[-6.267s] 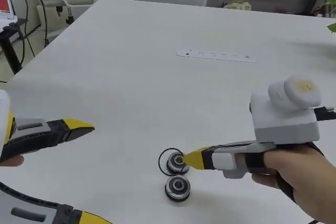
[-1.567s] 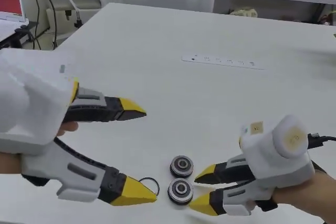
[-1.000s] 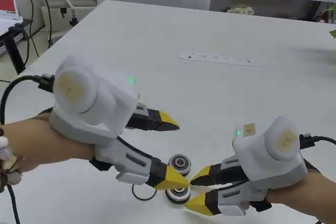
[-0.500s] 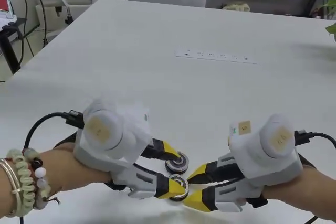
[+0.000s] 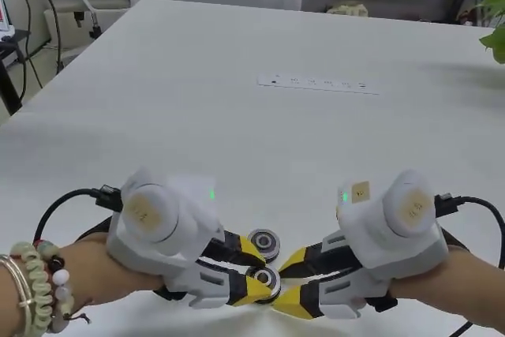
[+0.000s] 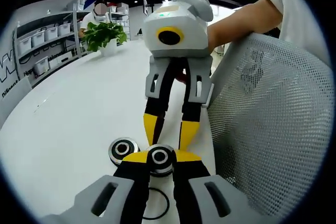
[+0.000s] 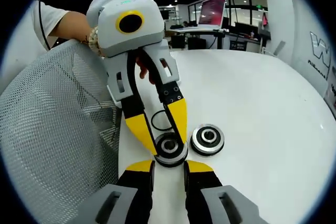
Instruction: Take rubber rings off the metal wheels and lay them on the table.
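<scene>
Two small metal wheels lie near the front edge of the white table (image 5: 237, 116). My left gripper (image 5: 254, 270) (image 6: 160, 157) is shut on the near wheel (image 5: 268, 278) (image 6: 161, 159) (image 7: 170, 148), which has a dark outer rim. My right gripper (image 5: 286, 282) (image 7: 169, 167) faces it from the other side, open, with its tips just short of that wheel. The second wheel (image 5: 263, 242) (image 6: 124, 149) (image 7: 207, 139) sits right beside them, untouched. A loose black rubber ring (image 6: 168, 202) (image 7: 153, 121) lies flat on the table under the left gripper.
A white power strip (image 5: 316, 83) lies further back on the table. A grey mesh chair back (image 6: 262, 119) (image 7: 58, 129) stands at the near edge behind the grippers. A green plant (image 5: 493, 29) (image 6: 102, 35) is at the far right.
My left gripper swung in from the left and shut its jaws on the near wheel. The right gripper stayed facing it, edging slightly closer. The loose ring lies where it was.
</scene>
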Demonstrator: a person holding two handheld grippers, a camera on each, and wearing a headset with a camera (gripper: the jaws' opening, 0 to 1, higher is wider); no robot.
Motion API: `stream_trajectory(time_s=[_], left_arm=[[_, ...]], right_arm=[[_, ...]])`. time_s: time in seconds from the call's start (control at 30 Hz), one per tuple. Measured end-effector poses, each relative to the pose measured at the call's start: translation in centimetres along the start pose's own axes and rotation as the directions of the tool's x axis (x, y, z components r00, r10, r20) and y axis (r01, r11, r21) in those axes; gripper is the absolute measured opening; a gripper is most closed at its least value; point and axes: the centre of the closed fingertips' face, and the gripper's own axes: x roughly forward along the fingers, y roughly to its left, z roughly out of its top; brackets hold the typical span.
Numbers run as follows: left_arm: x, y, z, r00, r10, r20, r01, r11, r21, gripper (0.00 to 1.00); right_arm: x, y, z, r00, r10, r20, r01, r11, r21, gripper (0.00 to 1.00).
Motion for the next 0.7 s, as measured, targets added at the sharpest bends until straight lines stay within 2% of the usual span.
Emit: stream_trajectory(time_s=[0.27, 0.33, 0.43, 0.5, 0.53, 0.6, 0.7], left_arm=[[-0.07, 0.09, 0.03, 0.9998, 0.004, 0.019, -0.004, 1.0, -0.007, 0.09], [-0.2, 0.08, -0.09, 0.9998, 0.004, 0.018, -0.004, 1.0, -0.002, 0.08], [-0.08, 0.19, -0.06, 0.9997, 0.008, 0.025, -0.008, 1.0, -0.006, 0.08], [-0.09, 0.22, -0.06, 0.9996, 0.009, 0.027, -0.009, 1.0, -0.005, 0.08], [-0.07, 0.22, -0.05, 0.9996, 0.008, 0.028, -0.008, 1.0, -0.003, 0.08], [-0.03, 0.21, -0.03, 0.9995, 0.007, 0.03, -0.007, 1.0, 0.0, 0.08], [0.02, 0.27, -0.02, 0.9995, 0.008, 0.032, -0.008, 1.0, -0.001, 0.08]], right_arm=[[0.01, -0.18, 0.19, 0.9998, -0.005, 0.018, 0.004, 1.0, 0.02, 0.19], [0.07, -0.19, 0.08, 0.9999, -0.006, 0.015, 0.006, 1.0, 0.004, 0.18], [-0.12, -0.23, -0.08, 1.0, -0.003, 0.005, 0.003, 1.0, -0.031, 0.14], [-0.3, -0.52, -0.5, 0.9997, -0.018, -0.016, 0.017, 0.998, -0.064, 0.02], [-0.3, -0.55, -0.46, 0.9998, -0.019, -0.011, 0.018, 0.998, -0.059, 0.0], [-0.29, -0.6, -0.38, 0.9998, -0.019, -0.002, 0.019, 0.999, -0.05, 0.0], [-0.23, -0.57, -0.33, 0.9996, -0.024, -0.013, 0.023, 0.997, -0.076, 0.0]])
